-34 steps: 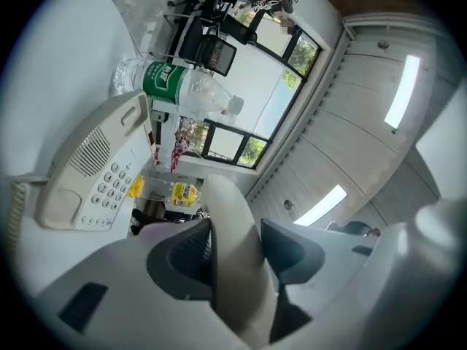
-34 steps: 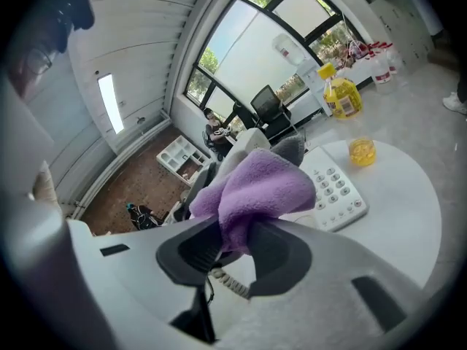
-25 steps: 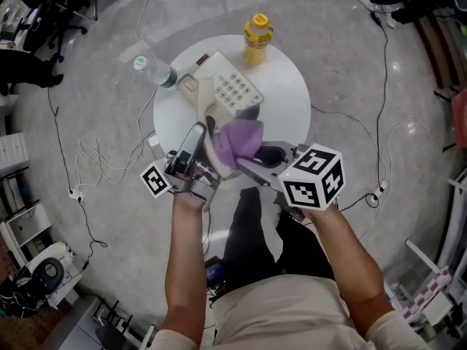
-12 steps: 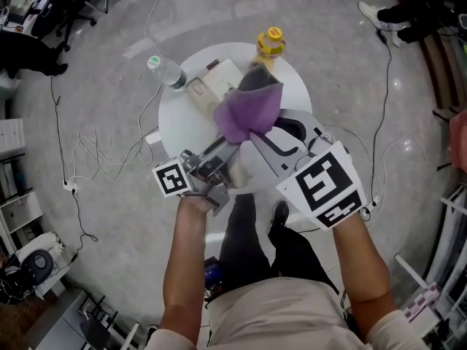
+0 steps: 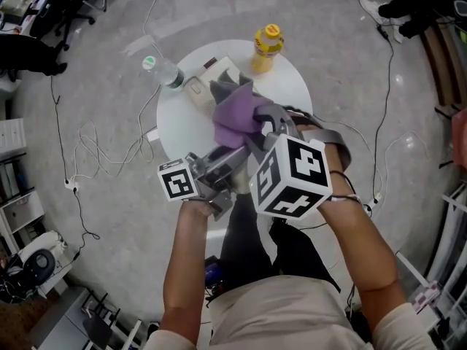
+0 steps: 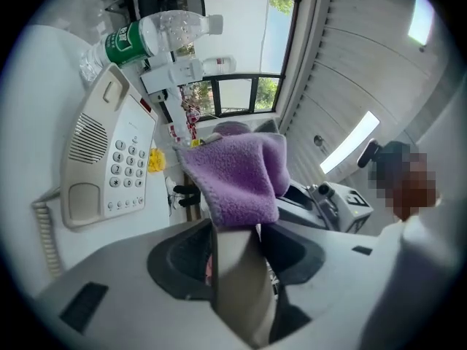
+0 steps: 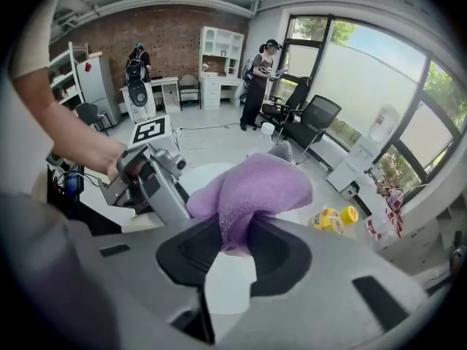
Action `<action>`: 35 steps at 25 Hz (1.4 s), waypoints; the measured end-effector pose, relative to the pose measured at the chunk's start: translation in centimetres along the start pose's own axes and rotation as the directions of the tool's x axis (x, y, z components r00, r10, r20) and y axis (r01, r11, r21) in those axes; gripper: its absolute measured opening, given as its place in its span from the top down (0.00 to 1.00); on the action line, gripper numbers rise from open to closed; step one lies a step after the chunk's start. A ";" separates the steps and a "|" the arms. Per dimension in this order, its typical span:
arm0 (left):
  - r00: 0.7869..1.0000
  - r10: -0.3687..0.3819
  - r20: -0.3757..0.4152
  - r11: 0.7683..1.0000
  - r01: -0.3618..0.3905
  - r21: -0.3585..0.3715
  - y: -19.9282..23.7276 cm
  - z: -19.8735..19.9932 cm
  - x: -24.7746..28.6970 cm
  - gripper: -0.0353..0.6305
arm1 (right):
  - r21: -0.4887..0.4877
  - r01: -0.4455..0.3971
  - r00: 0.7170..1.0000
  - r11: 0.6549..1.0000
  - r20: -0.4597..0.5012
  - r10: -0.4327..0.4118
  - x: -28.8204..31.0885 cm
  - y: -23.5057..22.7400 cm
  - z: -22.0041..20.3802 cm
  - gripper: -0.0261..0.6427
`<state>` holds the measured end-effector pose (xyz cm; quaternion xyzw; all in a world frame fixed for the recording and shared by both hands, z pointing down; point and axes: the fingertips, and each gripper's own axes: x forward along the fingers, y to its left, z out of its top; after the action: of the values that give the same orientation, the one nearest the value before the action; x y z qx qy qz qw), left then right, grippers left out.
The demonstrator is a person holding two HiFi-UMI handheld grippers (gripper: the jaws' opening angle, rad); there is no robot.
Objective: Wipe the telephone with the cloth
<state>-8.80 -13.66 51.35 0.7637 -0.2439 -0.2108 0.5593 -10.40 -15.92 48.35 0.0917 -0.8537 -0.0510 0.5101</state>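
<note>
Jaws: your left gripper (image 6: 233, 233) clamps the handset (image 6: 239, 286); your right gripper (image 7: 235, 245) pinches the cloth (image 7: 255, 184).
Cloth: mid-frame, against the handset's far end.
Base (image 6: 109, 159): left of frame, on table (image 5: 179, 126).

The cloth (image 5: 235, 117) hides most of the telephone (image 5: 207, 79) in the head view.

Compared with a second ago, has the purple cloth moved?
Yes. The purple cloth has moved farther across the round table, from its near edge toward the yellow bottle at the far side.
</note>
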 end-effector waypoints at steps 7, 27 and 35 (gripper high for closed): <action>1.000 0.013 -0.003 1.000 -0.013 -0.001 0.4 -0.3 -0.1 0.64 | 0.105 0.078 0.995 0.991 -0.065 -0.071 0.7 -4.0 -3.2 0.82; 0.930 0.269 0.252 0.948 -0.302 0.100 2.8 5.2 -3.9 0.64 | 0.460 0.285 0.920 0.841 0.114 -0.374 -7.8 -8.0 -4.5 0.82; 0.762 0.481 0.434 0.812 -0.574 0.107 8.1 9.1 -5.8 0.64 | 0.591 0.293 0.898 0.752 0.100 -0.429 -11.2 -6.0 -9.6 0.82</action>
<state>-19.89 -19.05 56.74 0.6663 -0.5786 -0.1599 0.4424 3.86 -19.39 42.19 0.3950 -0.8489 0.0938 0.3383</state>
